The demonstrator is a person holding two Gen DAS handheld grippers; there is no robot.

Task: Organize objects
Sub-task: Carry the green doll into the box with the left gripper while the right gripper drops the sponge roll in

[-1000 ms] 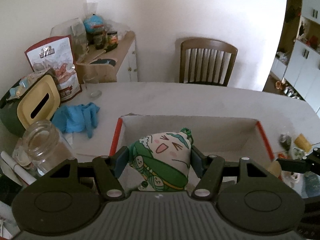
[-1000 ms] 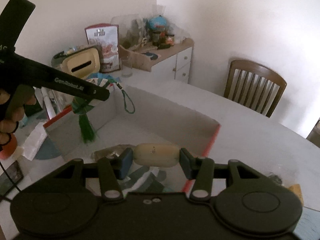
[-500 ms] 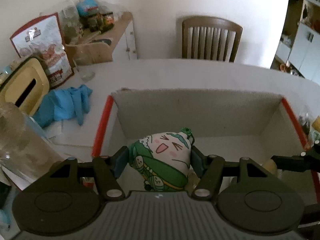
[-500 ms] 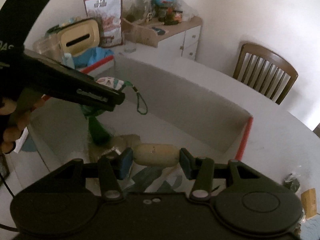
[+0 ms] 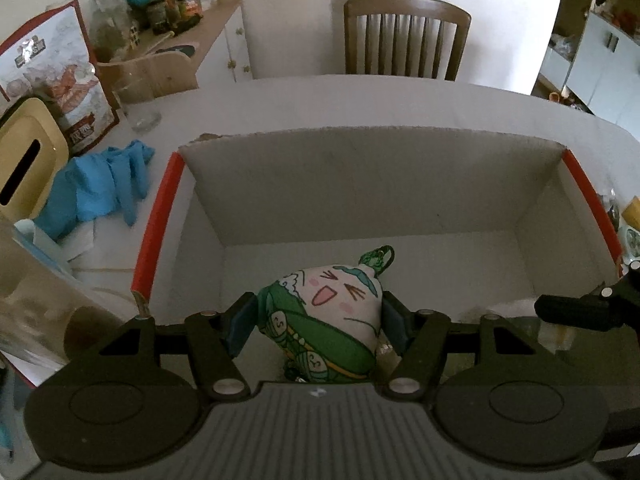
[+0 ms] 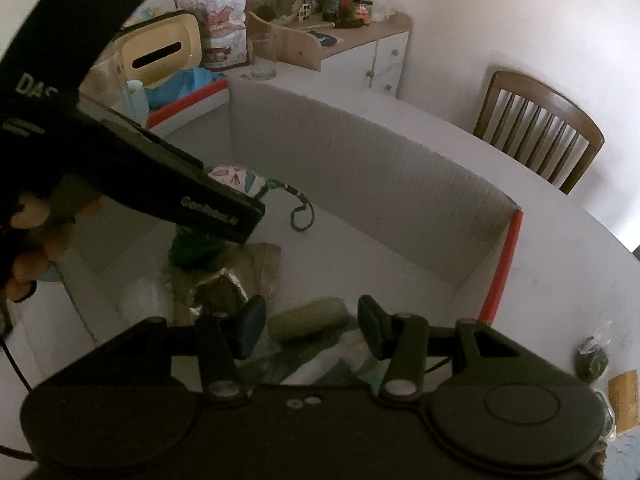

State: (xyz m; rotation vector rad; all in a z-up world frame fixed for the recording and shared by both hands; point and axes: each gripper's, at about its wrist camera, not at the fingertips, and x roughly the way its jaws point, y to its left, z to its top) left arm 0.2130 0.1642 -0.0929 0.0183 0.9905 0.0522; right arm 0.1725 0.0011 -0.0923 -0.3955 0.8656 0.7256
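Note:
My left gripper [image 5: 318,322] is shut on a green and white cartoon-face plush [image 5: 324,320] and holds it low inside the white cardboard box [image 5: 360,184] with red edges. In the right wrist view my right gripper [image 6: 308,326] is open inside the same box [image 6: 360,184]. A pale cream cylinder [image 6: 310,318] lies between its fingers, free of the pads, on a pile of wrappers. The left gripper's body [image 6: 140,168] crosses the upper left of that view, with the plush [image 6: 236,178] and its green cord loop partly hidden behind it.
On the table left of the box lie a blue cloth [image 5: 100,188], a yellow tissue box [image 5: 24,164], a snack bag [image 5: 56,76] and a glass [image 5: 136,104]. A wooden chair [image 5: 404,36] stands behind the table. Small packets [image 6: 592,356] lie right of the box.
Both grippers have gone down into the box. My right gripper has opened and let go of the cream cylinder, which now lies on the wrappers. The left still holds the plush.

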